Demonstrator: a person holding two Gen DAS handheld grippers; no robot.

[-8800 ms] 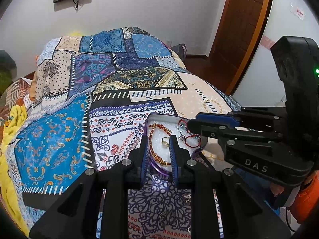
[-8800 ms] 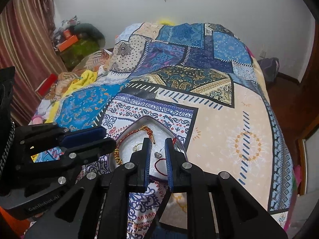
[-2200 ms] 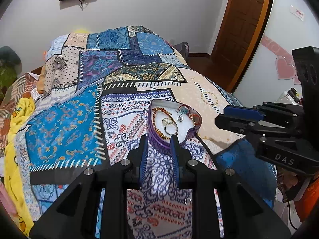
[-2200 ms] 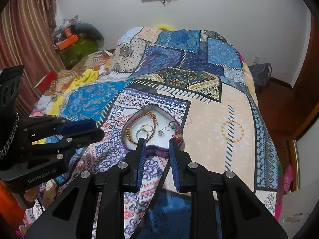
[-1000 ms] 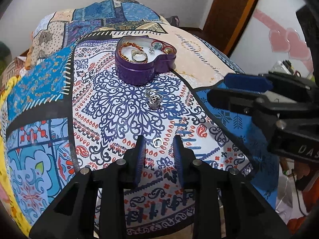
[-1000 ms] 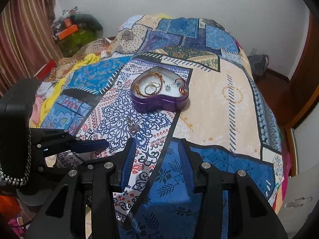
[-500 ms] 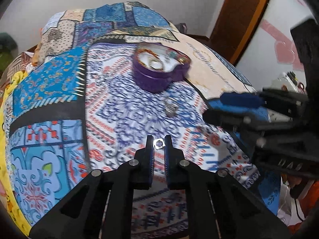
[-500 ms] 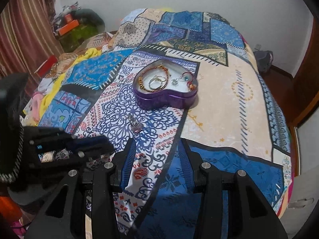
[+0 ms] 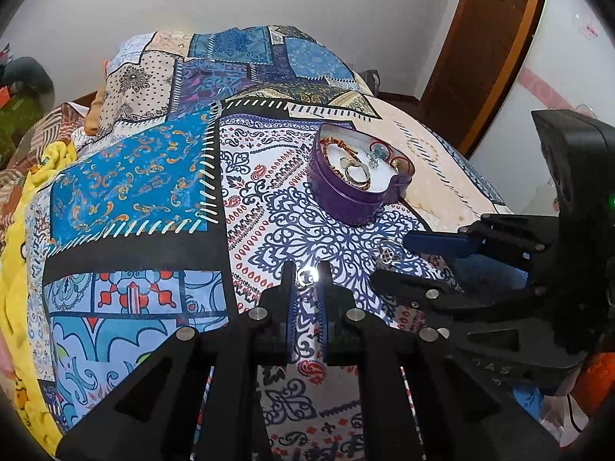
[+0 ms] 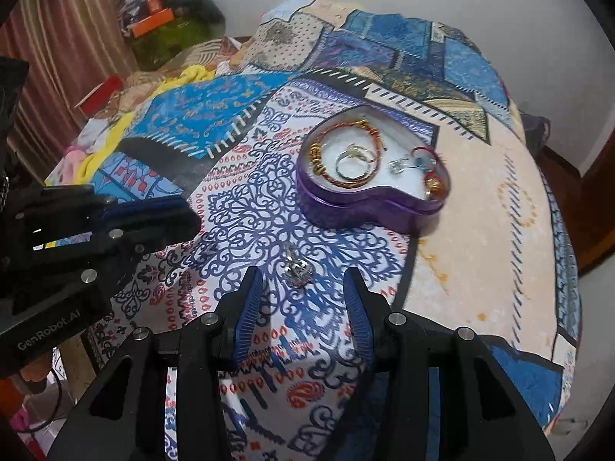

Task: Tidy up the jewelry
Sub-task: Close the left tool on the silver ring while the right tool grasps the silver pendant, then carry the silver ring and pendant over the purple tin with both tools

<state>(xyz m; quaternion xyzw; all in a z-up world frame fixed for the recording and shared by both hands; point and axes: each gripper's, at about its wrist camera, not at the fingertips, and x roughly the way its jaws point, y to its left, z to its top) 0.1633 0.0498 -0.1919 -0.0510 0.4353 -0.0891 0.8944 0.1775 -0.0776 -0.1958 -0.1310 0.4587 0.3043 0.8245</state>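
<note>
A purple heart-shaped box (image 9: pixel 355 199) holds bracelets and rings on the patterned bedspread; it also shows in the right wrist view (image 10: pixel 361 211). My left gripper (image 9: pixel 307 276) is shut on a small silver ring (image 9: pixel 306 276), held just above the cover, near side of the box. My right gripper (image 10: pixel 301 282) is open, its fingers either side of a silver filigree pendant (image 10: pixel 296 265) that lies on the cover; the pendant also shows in the left wrist view (image 9: pixel 388 253).
The bed's right edge drops off toward a wooden door (image 9: pixel 488 50). A yellow blanket (image 9: pixel 15 238) lies along the left side. Clutter and a curtain (image 10: pixel 57 38) stand beyond the bed's left side.
My left gripper closed on the silver ring and lifted it off the cover. My right gripper moved forward and down to straddle the pendant.
</note>
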